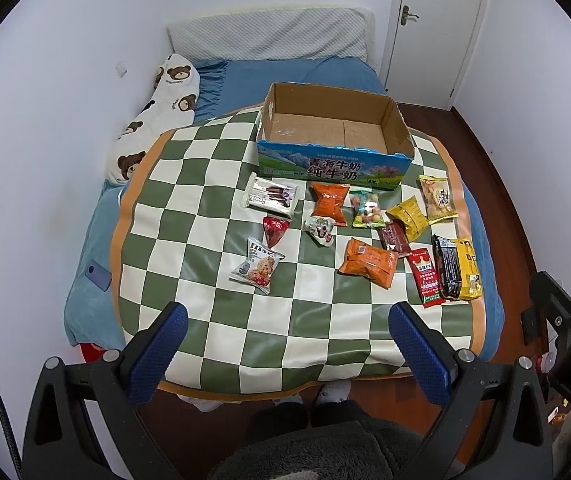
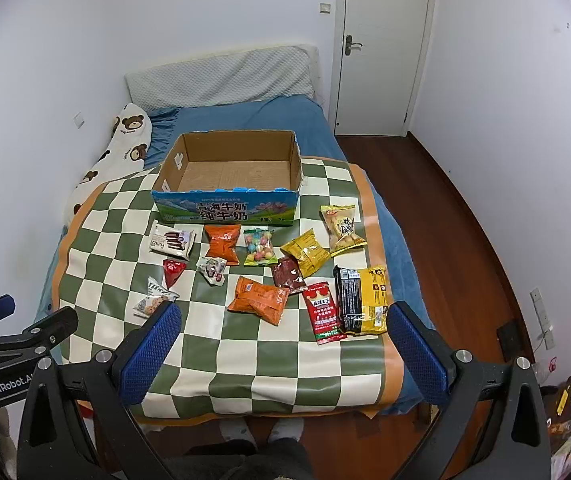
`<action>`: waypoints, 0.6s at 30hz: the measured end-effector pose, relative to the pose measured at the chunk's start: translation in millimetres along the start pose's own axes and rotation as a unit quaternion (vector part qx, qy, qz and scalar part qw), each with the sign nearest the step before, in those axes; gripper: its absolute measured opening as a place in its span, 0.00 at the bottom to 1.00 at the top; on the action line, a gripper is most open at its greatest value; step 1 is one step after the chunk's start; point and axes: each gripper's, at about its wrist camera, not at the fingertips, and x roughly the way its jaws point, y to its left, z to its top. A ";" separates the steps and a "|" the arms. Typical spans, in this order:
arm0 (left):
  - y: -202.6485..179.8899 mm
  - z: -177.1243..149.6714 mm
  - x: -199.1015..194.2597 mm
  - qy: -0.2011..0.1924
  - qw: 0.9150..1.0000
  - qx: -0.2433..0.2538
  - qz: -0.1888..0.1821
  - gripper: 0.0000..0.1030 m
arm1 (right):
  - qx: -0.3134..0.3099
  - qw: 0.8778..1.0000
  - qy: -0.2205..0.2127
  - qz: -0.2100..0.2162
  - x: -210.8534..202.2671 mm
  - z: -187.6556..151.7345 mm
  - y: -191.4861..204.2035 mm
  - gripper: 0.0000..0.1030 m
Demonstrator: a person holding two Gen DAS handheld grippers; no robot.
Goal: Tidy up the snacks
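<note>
An empty cardboard box (image 1: 399, 128) (image 2: 295, 164) with a blue printed front stands at the far side of a green-and-white checked mat (image 1: 213, 208) (image 2: 245, 344). Several snack packets lie in front of it: a white cookie pack (image 1: 271, 197) (image 2: 172, 241), an orange bag (image 1: 368, 261) (image 2: 258, 298), a red sachet (image 1: 425, 276) (image 2: 324, 317), and a black-and-yellow pack (image 1: 458, 266) (image 2: 363, 300). My left gripper (image 1: 287, 320) hovers open over the mat's near edge. My right gripper (image 2: 285, 322) is open too, above the near edge, holding nothing.
The mat lies on a bed with a blue sheet (image 1: 85, 292) (image 2: 245, 120), a grey pillow (image 1: 269, 34) and a bear-print pillow (image 1: 157, 120) along the left wall. A phone (image 1: 99, 275) rests on the sheet. A white door (image 2: 381, 44) and wooden floor (image 2: 465, 208) are to the right. A person's feet (image 2: 261, 430) are below.
</note>
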 end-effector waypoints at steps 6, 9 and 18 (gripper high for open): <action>2.2 1.5 0.1 0.001 1.000 0.001 -0.001 1.00 | 0.000 1.000 0.002 -0.001 -1.1 -2.1 -1.4 1.00; 2.3 1.0 -0.5 0.000 1.000 0.002 -0.002 1.00 | -0.001 1.000 0.004 -0.002 3.2 -3.3 -5.3 1.00; 3.1 2.5 -0.5 0.000 1.000 0.003 -0.001 1.00 | 0.000 1.000 0.004 -0.002 3.7 -2.5 -5.9 1.00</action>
